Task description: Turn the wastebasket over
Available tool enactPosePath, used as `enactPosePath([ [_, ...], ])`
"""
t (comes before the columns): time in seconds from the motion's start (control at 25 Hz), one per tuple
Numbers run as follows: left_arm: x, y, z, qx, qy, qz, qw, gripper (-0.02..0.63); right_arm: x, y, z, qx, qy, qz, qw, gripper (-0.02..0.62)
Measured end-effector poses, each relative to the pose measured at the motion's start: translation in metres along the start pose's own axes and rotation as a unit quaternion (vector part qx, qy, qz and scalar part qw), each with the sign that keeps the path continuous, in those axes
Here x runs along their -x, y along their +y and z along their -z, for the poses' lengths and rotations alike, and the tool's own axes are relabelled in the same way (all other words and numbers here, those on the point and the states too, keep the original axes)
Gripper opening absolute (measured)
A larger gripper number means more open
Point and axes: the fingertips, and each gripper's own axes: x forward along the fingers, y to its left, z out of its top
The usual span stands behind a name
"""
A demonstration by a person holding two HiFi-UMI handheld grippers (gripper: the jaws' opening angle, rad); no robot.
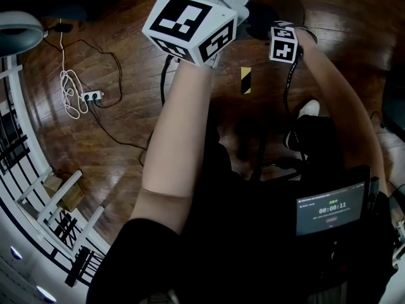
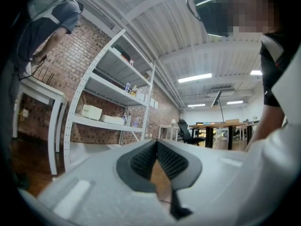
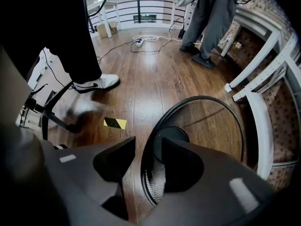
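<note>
The wastebasket [image 3: 207, 135] is black wire mesh and stands upright on the wood floor, its round mouth facing up. In the head view it is a dark circle [image 1: 278, 8] past the two marker cubes. My right gripper [image 3: 148, 149] points down at its near rim and is open: the left jaw is outside the rim, the right jaw over the inside, and the pads do not press on the mesh. My left gripper [image 2: 156, 147] points level into the room, its ribbed pads meeting at the tips with nothing between them.
A yellow-and-black tape strip [image 3: 115, 123] lies on the floor beside the basket. White table legs [image 3: 263, 65] stand close on its right. A power strip with a coiled cable [image 1: 92, 96], a white railing [image 1: 38, 189], a standing person [image 3: 211, 18] and a white shoe [image 3: 96, 83] are around.
</note>
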Motion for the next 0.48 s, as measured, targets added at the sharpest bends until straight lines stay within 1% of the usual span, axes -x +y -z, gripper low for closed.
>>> enactPosePath([
  [0.12, 0.000, 0.001, 0.002, 0.001, 0.004, -0.003, 1.0000, 0.003, 0.031, -0.005, 0.000, -0.027, -0.033, 0.010, 0.999, 0.192],
  [0.2, 0.000, -0.005, 0.003, 0.000, 0.011, 0.002, 0.9999, 0.003, 0.059, -0.011, 0.003, -0.057, -0.064, 0.023, 0.996, 0.192],
  [0.24, 0.001, -0.008, 0.004, -0.003, 0.016, 0.005, 0.9999, 0.003, 0.075, -0.015, 0.001, -0.079, -0.091, 0.035, 0.992, 0.192],
  [0.28, 0.003, -0.013, 0.005, -0.007, 0.021, 0.009, 0.9997, 0.003, 0.094, -0.020, -0.002, -0.102, -0.127, 0.052, 0.985, 0.190],
  [0.32, 0.004, -0.017, 0.007, -0.011, 0.026, 0.014, 0.9995, 0.003, 0.118, -0.027, -0.008, -0.124, -0.173, 0.078, 0.974, 0.186],
  [0.36, 0.006, -0.021, 0.010, -0.013, 0.031, 0.019, 0.9992, 0.003, 0.146, -0.034, -0.013, -0.139, -0.225, 0.112, 0.958, 0.134],
  [0.4, 0.006, -0.024, 0.013, -0.013, 0.035, 0.023, 0.9990, 0.003, 0.175, -0.041, -0.019, -0.146, -0.277, 0.150, 0.938, 0.059],
  [0.44, 0.006, -0.027, 0.017, -0.011, 0.037, 0.025, 0.9989, 0.003, 0.205, -0.045, -0.023, -0.150, -0.326, 0.186, 0.915, 0.012],
  [0.48, 0.006, -0.030, 0.019, -0.009, 0.038, 0.025, 0.9989, 0.003, 0.231, -0.046, -0.027, -0.155, -0.370, 0.213, 0.891, 0.009],
])
